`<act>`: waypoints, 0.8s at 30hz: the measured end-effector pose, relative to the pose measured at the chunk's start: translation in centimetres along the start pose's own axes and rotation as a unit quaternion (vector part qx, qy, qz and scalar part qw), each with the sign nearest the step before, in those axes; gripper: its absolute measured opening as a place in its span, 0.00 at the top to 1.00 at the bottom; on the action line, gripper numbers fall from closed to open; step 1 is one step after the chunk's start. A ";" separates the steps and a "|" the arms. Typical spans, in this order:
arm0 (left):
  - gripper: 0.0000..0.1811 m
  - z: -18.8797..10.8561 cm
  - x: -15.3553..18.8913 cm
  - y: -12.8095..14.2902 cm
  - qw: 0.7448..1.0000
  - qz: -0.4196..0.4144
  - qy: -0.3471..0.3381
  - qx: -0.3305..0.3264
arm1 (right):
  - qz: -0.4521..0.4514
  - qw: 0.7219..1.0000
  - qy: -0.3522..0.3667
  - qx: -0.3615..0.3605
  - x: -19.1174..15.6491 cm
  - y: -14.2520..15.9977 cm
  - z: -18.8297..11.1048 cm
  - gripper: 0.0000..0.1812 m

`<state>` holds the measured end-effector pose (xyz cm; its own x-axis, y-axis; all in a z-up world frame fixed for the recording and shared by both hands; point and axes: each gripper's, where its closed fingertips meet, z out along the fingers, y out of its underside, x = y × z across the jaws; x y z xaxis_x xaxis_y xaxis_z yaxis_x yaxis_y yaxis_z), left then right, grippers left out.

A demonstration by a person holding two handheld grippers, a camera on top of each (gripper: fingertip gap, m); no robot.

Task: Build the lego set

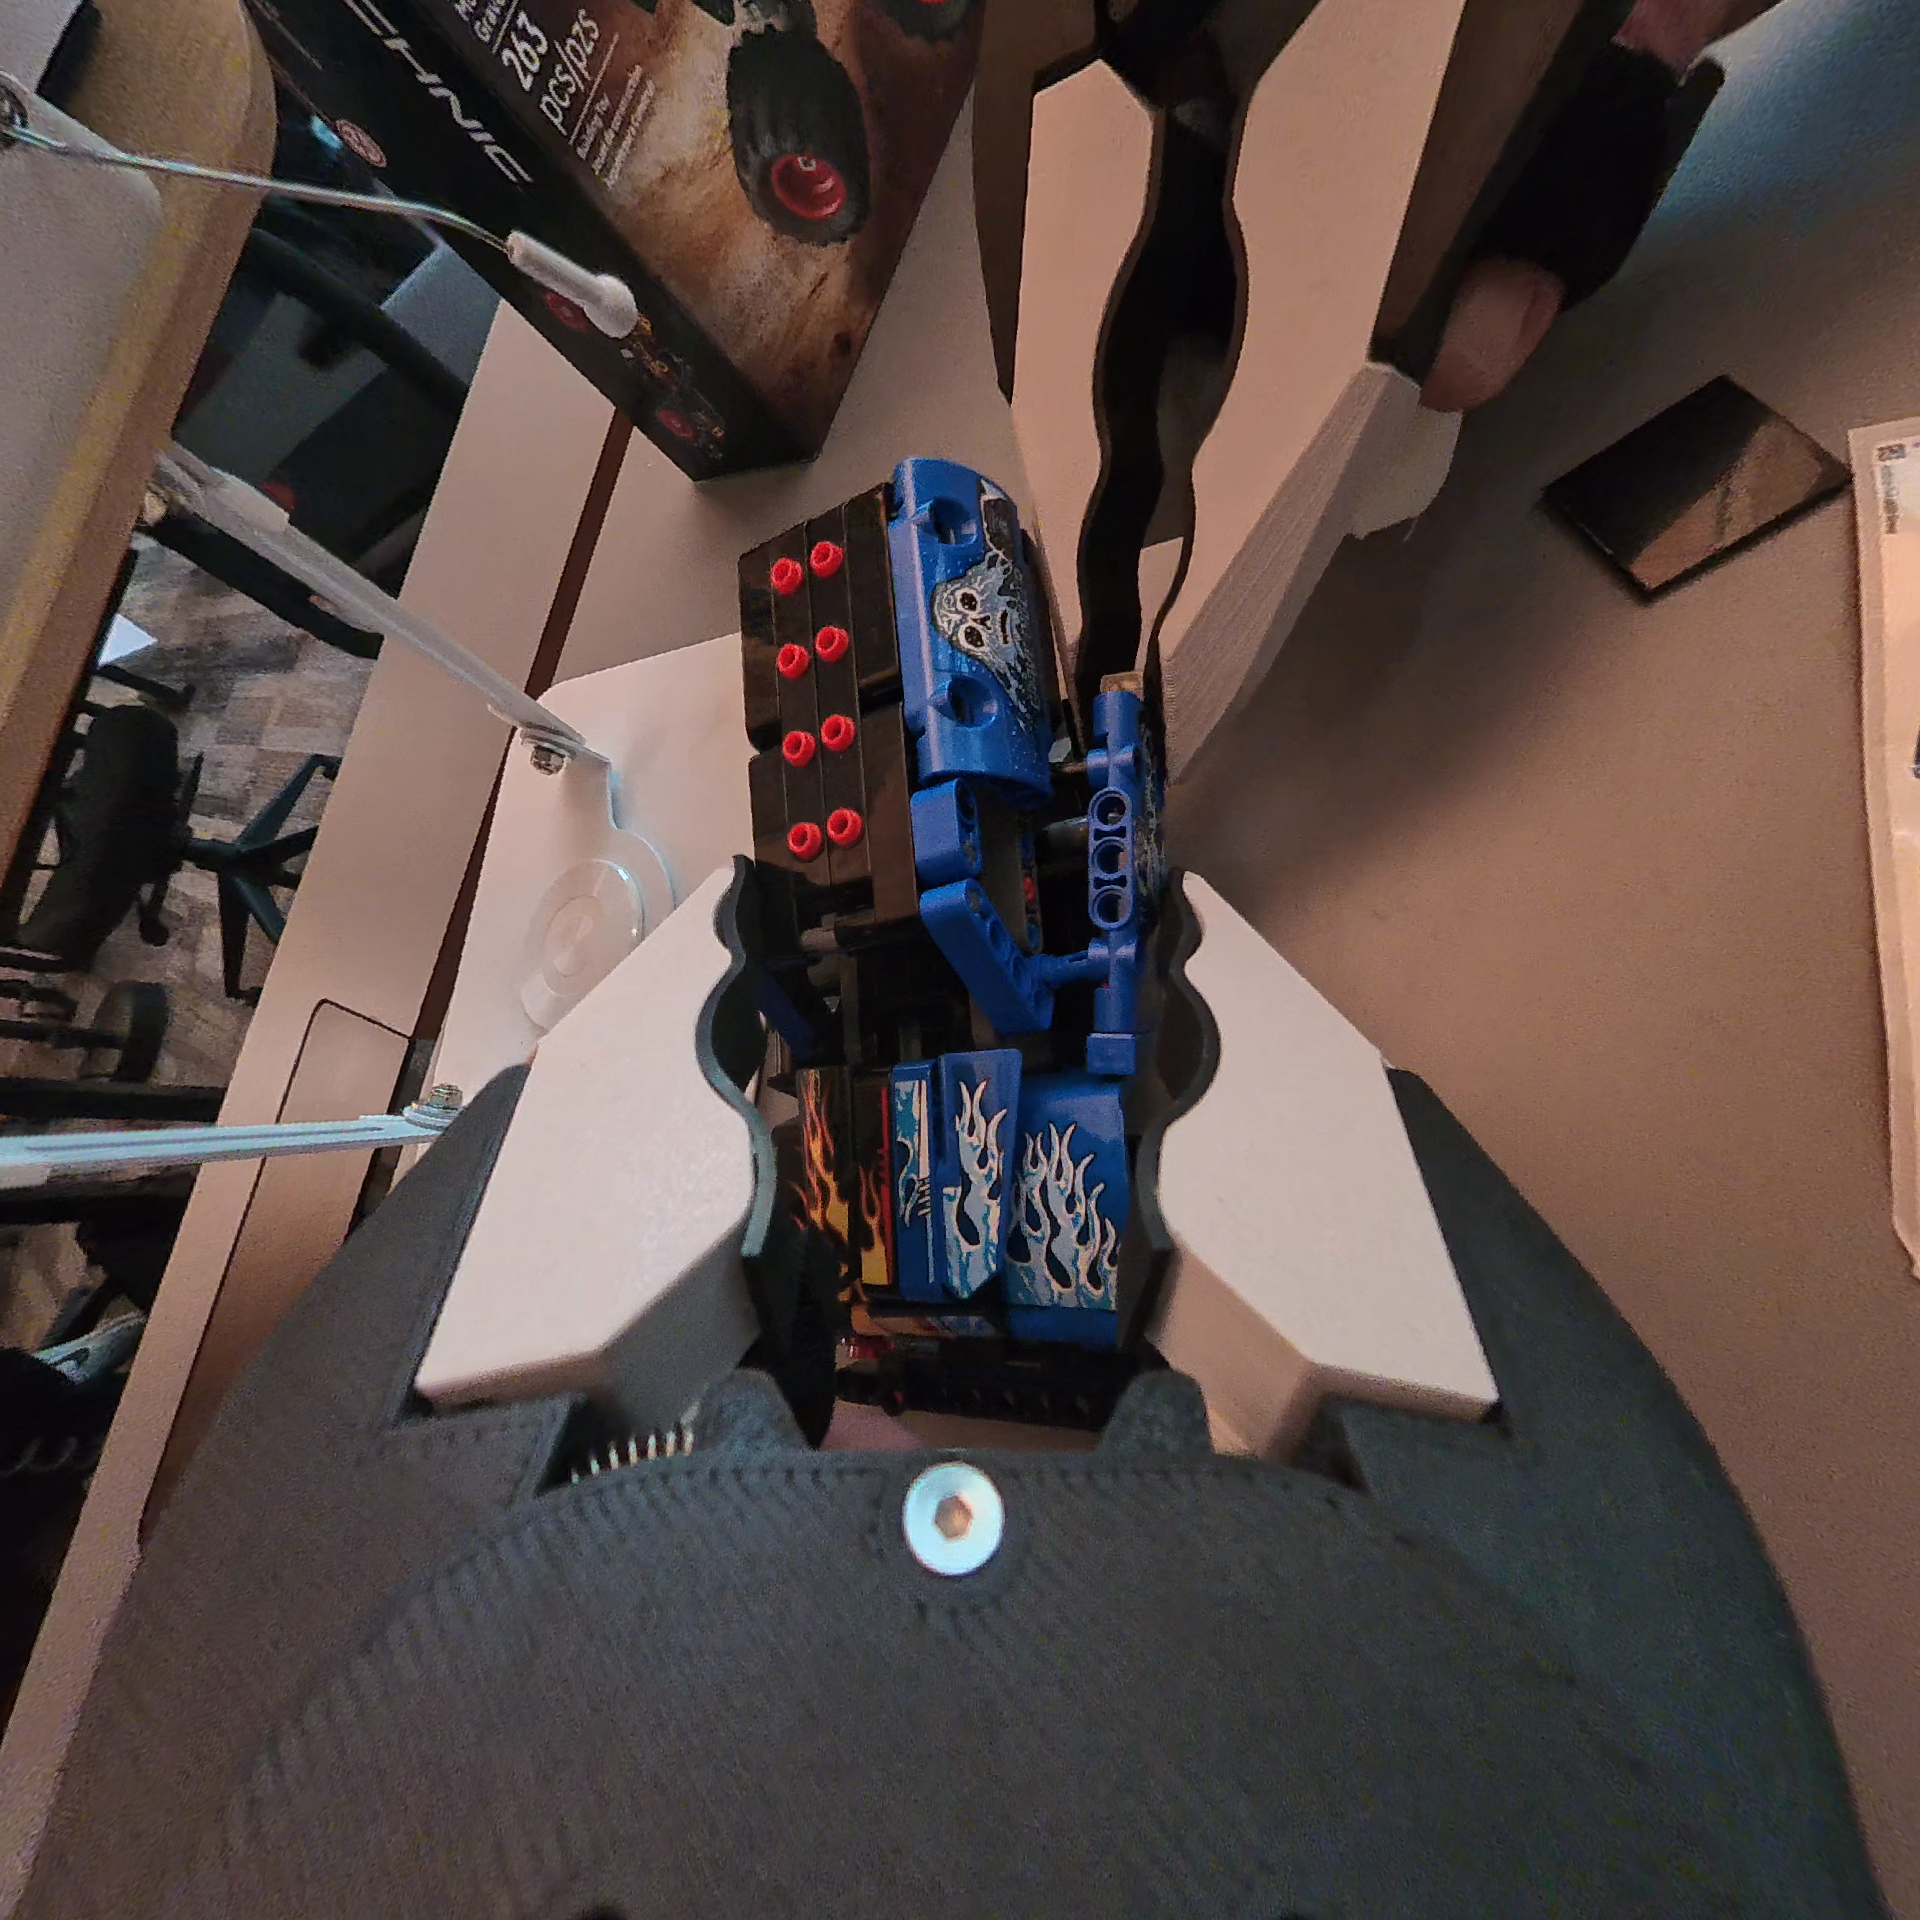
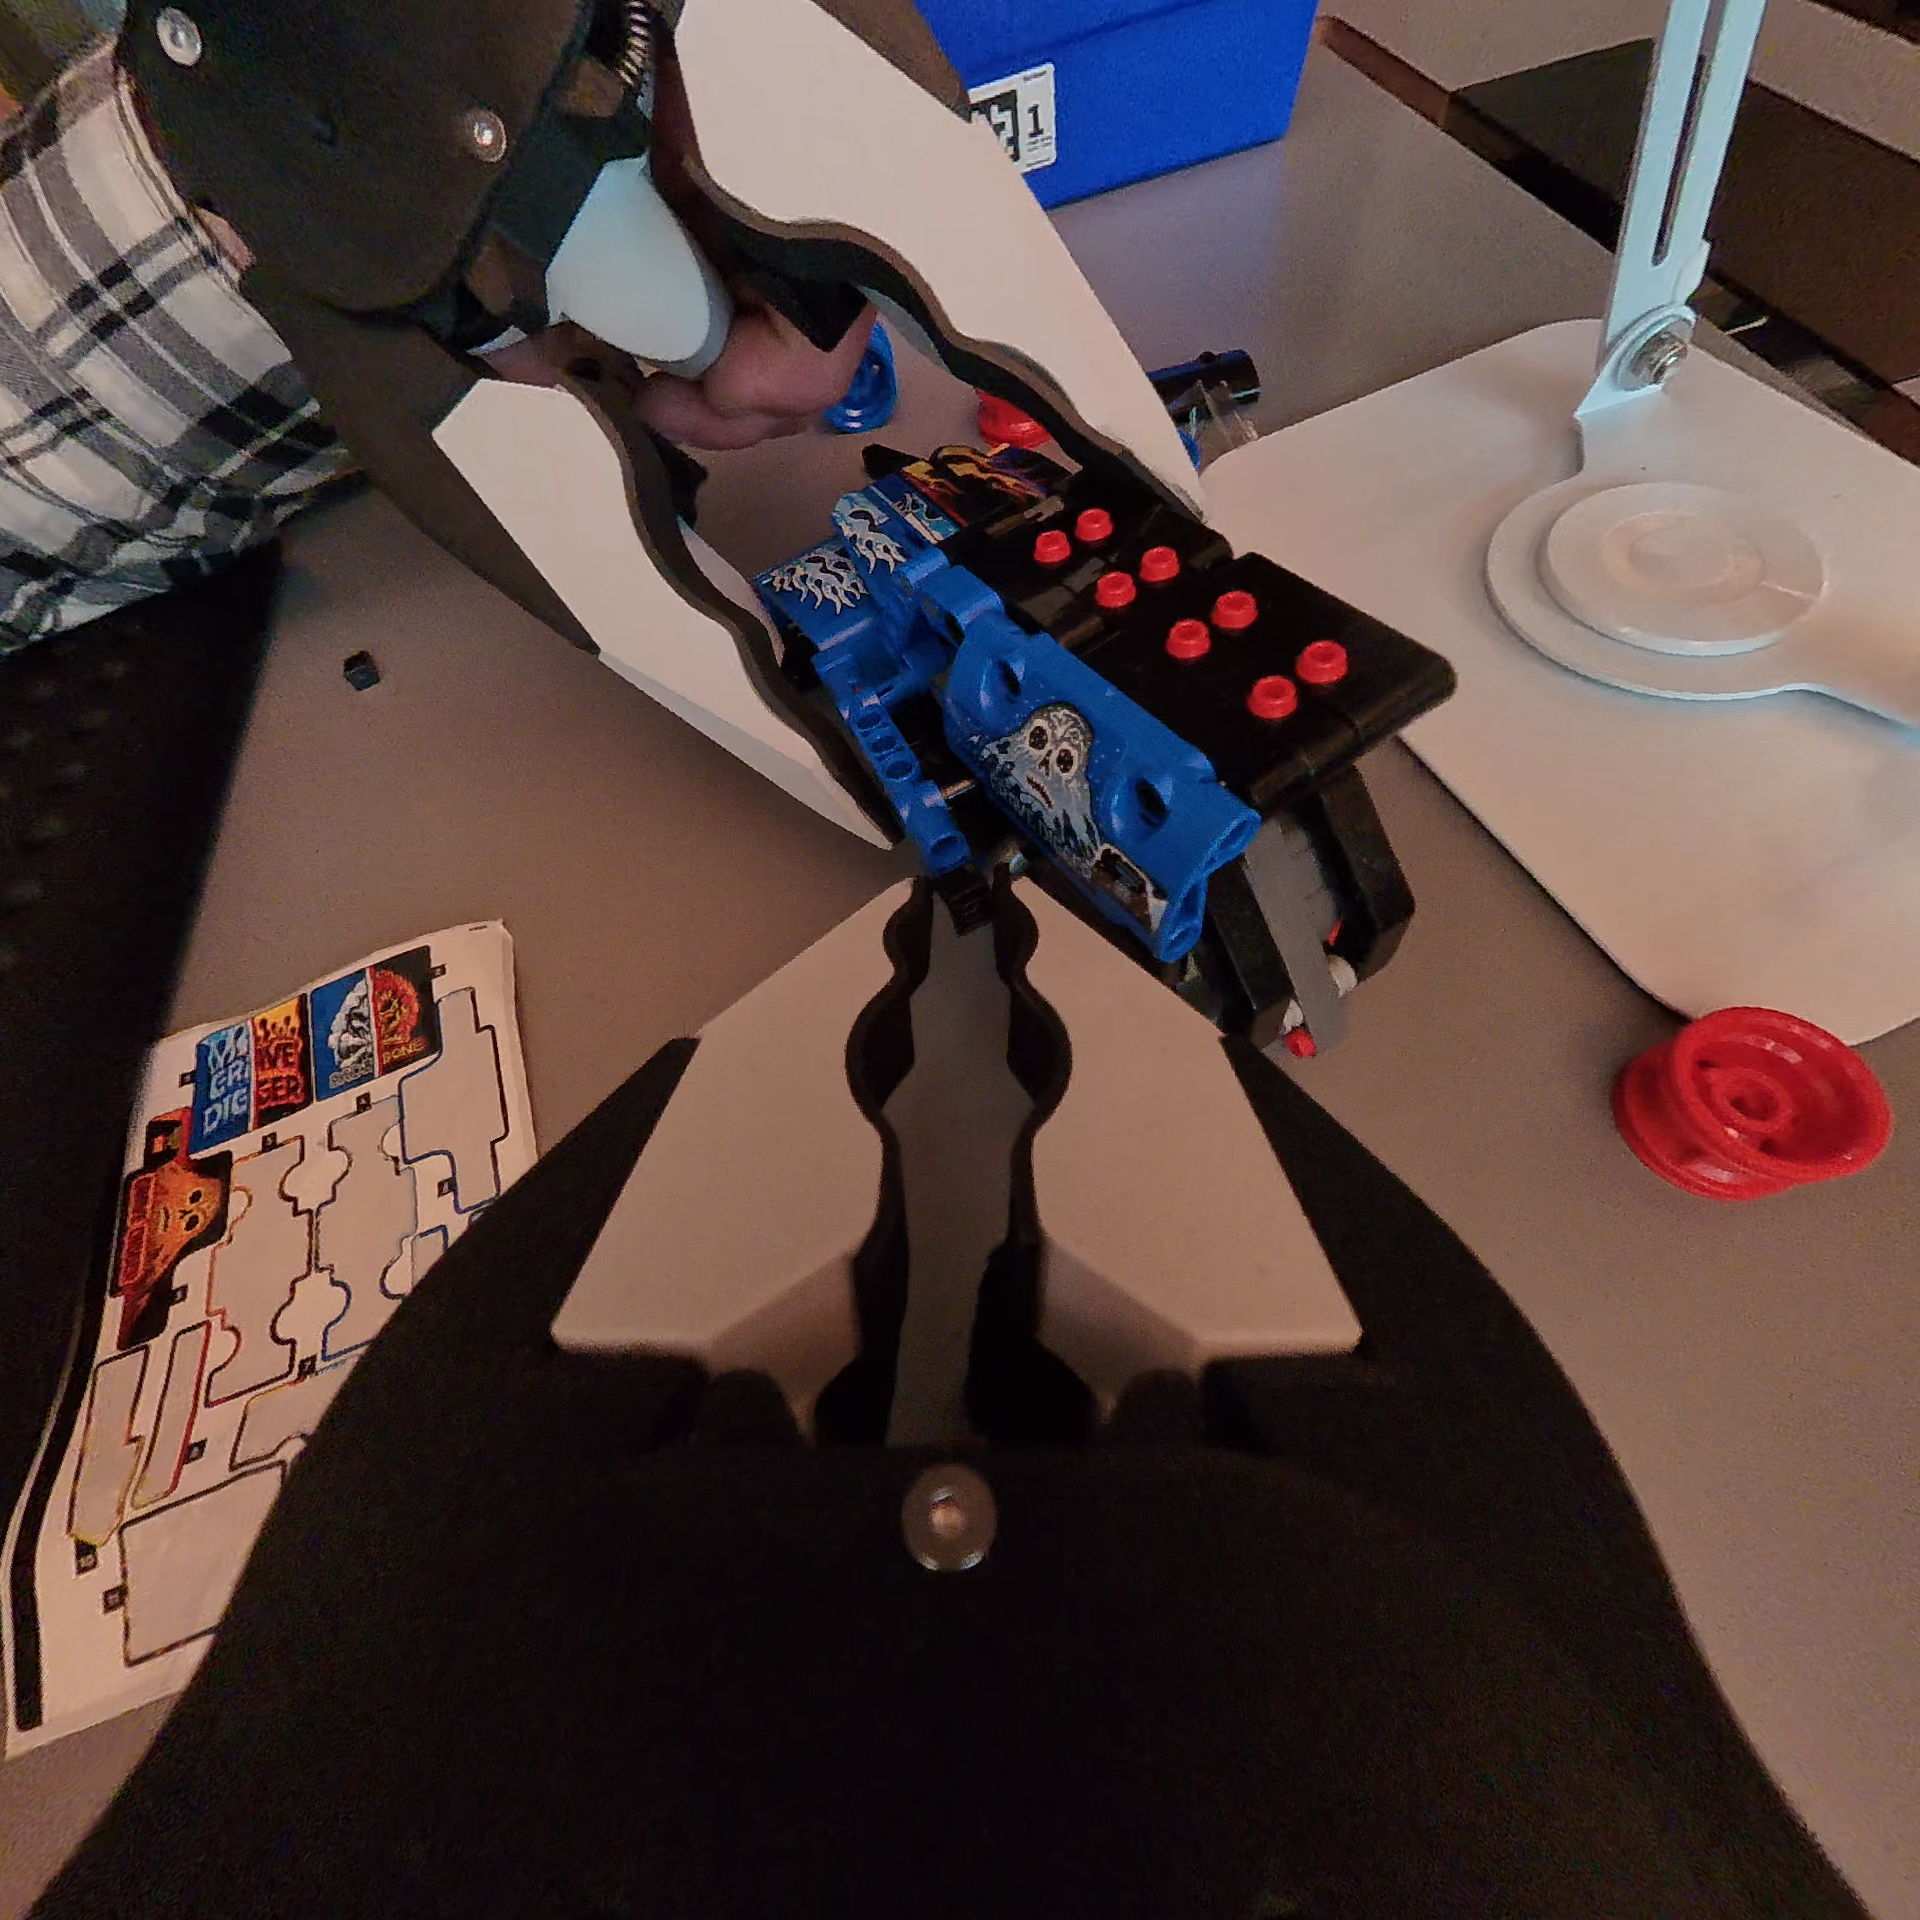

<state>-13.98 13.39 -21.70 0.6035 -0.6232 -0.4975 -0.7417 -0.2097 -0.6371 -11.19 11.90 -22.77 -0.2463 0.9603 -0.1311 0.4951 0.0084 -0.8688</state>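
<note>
A: Where's the lego truck body point(image 1: 935, 831)?

B: Centre of the left wrist frame, lifted off the desk point(image 1: 1558, 935). The left claw point(image 1: 956, 997) is clamped on its flame-stickered end, fingers spread only as wide as the model.

A: And the right claw point(image 2: 961, 914)?

B: Nearly closed. Its tips pinch a small black piece point(image 2: 964, 902) at the blue side of the truck, mid-frame in the right wrist view.

A: Loose parts?

B: A red wheel hub point(image 2: 1751, 1101) at right on the desk, beside a white stand base point(image 2: 1662, 810). A sticker sheet point(image 2: 270, 1247) lies lower left. A blue bin point(image 2: 1143, 94) sits at the top edge, with a blue hub point(image 2: 868, 390) and another red one point(image 2: 1008, 424) below it, behind the left claw. The set's box point(image 1: 675, 208) is upper left in the left wrist view
</note>
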 end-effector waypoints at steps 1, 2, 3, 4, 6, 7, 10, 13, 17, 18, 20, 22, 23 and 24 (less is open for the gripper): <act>0.58 0.0 0.0 0.0 1.000 0.001 0.000 -0.001 | -0.004 1.000 0.000 -0.002 0.0 0.0 0.0 0.95; 0.58 0.0 0.0 0.0 1.000 0.000 0.001 0.000 | -0.006 1.000 0.001 -0.004 0.0 0.0 0.0 0.95; 0.58 0.0 0.0 0.0 1.000 -0.001 0.002 0.002 | -0.008 1.000 0.003 -0.007 0.0 0.0 0.0 0.95; 0.58 0.0 0.0 -0.1 1.000 -0.002 0.003 0.003 | -0.013 1.000 0.006 -0.012 0.0 0.1 0.0 0.95; 0.58 0.1 0.0 -0.1 1.000 -0.002 0.003 0.004 | -0.023 0.999 0.016 -0.023 0.0 0.1 0.0 0.95; 0.58 0.1 0.0 -0.1 1.000 -0.004 0.004 0.005 | -0.024 0.999 0.018 -0.026 0.0 0.2 0.0 0.95; 0.58 0.1 0.1 -0.2 1.000 -0.012 0.009 0.012 | -0.014 0.999 0.013 -0.032 -0.1 0.2 0.0 0.95; 0.58 0.1 0.1 -0.3 1.000 -0.016 0.009 0.005 | -0.003 0.999 0.018 -0.051 -0.2 0.6 0.3 0.95; 0.59 0.2 0.0 -0.5 1.000 -0.025 0.009 0.009 | 0.031 0.998 0.008 -0.049 0.0 0.4 0.1 0.95; 0.59 0.2 0.0 -0.5 1.000 -0.023 0.008 0.010 | 0.036 0.998 0.007 -0.050 0.1 0.5 0.1 0.95; 0.59 0.3 -0.1 -0.5 1.000 -0.028 0.006 0.008 | 0.039 0.998 0.009 -0.050 0.3 0.5 0.1 0.95; 0.59 0.4 -0.1 -0.6 0.999 -0.033 0.006 0.008 | 0.037 0.998 0.013 -0.048 0.4 0.4 -0.1 0.94; 0.60 0.4 -0.1 -0.6 0.999 -0.037 0.007 0.009 | 0.037 0.998 0.014 -0.048 0.4 0.3 -0.1 0.94; 0.60 0.4 -0.1 -0.6 0.999 -0.038 0.007 0.010 | 0.034 0.998 0.015 -0.051 0.4 0.3 -0.3 0.94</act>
<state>-13.48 13.90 -21.48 0.6540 -0.6168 -0.4380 -0.6870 -0.2420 -0.6851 -10.92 12.38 -23.00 -0.1854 0.9675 -0.1719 0.5923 -0.0296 -0.8052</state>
